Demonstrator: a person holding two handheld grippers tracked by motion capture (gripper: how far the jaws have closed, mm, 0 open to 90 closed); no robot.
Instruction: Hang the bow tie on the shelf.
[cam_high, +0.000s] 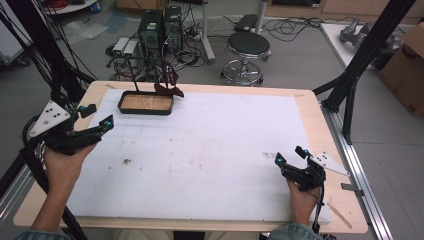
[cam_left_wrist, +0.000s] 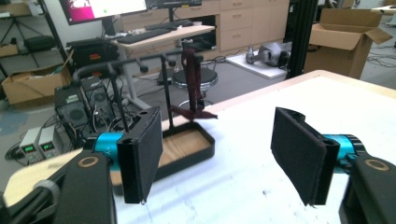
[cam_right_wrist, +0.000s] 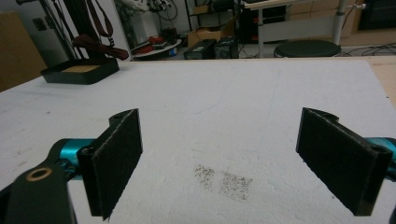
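Two unmarked hand-held grippers (cam_high: 95, 116) (cam_high: 290, 155) — no legible writing

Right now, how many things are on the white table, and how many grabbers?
Black tray with wooden bottom: 1
Black rack standing in the tray: 1
Dark red strap hanging on the rack: 1
Grippers, left gripper and right gripper: 2
Total: 5

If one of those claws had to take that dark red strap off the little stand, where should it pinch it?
Probably mid-length on the dark red strap, where it hangs straight from the rack's bar, above the loose end lying across the rim of the black tray. The left gripper is nearest, and its jaws stand open with nothing between them; coming level from the table side looks easiest, since the rack's posts stand behind.
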